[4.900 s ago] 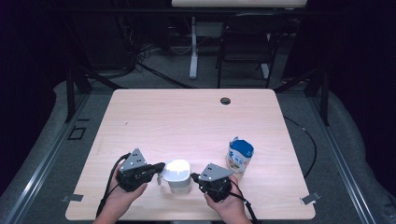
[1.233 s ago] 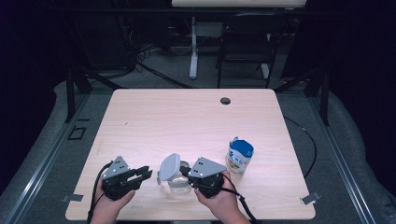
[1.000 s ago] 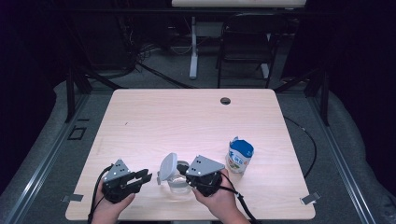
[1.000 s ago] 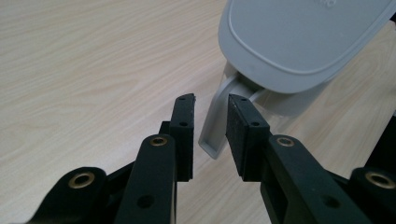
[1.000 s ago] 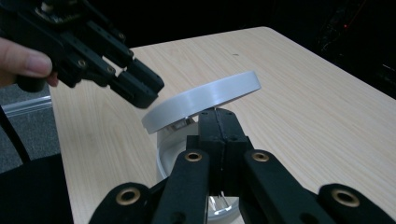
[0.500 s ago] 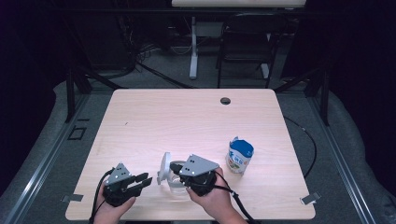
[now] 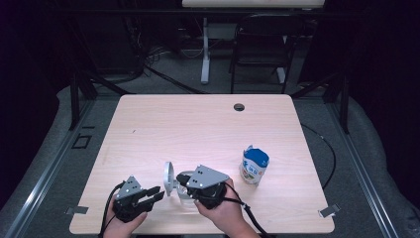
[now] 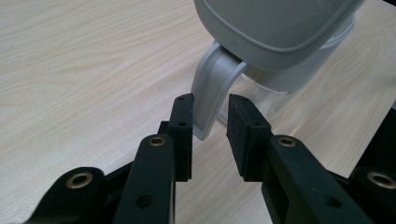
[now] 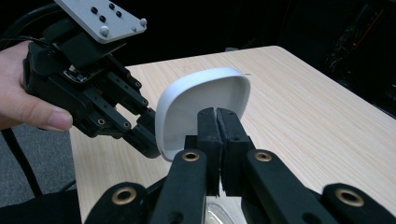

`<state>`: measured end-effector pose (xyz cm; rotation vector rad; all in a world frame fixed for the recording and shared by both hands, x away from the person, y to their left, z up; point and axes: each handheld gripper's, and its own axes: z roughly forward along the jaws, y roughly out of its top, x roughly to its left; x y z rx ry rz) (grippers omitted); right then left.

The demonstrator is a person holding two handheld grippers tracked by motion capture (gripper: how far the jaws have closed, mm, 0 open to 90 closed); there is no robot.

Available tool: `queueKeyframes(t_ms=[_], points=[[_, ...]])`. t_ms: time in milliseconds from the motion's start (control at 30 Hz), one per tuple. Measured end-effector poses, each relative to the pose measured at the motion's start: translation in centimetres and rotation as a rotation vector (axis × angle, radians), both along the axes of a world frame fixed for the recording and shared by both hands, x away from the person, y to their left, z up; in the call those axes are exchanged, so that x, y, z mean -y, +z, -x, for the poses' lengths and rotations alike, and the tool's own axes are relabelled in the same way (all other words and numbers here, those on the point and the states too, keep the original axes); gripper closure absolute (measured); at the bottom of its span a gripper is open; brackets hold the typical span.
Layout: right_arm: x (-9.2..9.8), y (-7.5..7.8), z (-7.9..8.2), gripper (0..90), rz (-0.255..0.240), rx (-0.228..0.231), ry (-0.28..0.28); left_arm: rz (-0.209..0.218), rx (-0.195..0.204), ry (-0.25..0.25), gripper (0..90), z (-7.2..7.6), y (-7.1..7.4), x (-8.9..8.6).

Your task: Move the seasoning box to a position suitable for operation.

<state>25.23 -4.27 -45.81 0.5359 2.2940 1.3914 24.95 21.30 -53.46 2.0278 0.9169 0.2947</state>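
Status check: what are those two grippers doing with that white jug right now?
Left gripper open, jaws astride jug handle. Right gripper shut, jaws against the raised lid. Blue can stands clear.

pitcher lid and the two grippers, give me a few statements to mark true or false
1. The pitcher's lid stands tipped up on edge. True.
2. The left gripper has its jaws clamped on the pitcher's handle. False: the handle sits between the jaws, with a gap on at least one side.
3. The right gripper has its jaws shut, right at the lid's inner face. True.
4. The blue and white can lies on its side at the far edge of the table. False: it stands upright near the front, to the right of the right gripper.
5. A dark round hole sits near the table's far edge. True.
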Motion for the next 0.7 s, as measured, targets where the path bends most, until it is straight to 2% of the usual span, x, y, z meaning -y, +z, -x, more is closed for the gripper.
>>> queueKeyframes(t_ms=[233, 433, 500, 700], points=[[1.3, -0.1, 0.2, 77.1, -0.006, 0.003, -0.034, -0.002, 0.000, -0.010, 69.6, -0.3, -0.2, 0.5], [2.6, -0.3, 0.6, 73.4, -0.016, 0.012, -0.064, -0.002, -0.001, -0.014, 69.7, -0.6, -0.3, 0.9], [3.4, -0.3, 0.9, 68.9, -0.018, 0.021, -0.077, -0.010, 0.007, -0.017, 71.5, -0.7, -0.3, 1.0], [5.0, -0.9, 1.1, 65.4, -0.037, 0.005, -0.121, -0.012, 0.004, -0.019, 75.2, -0.9, -0.3, 1.2]])
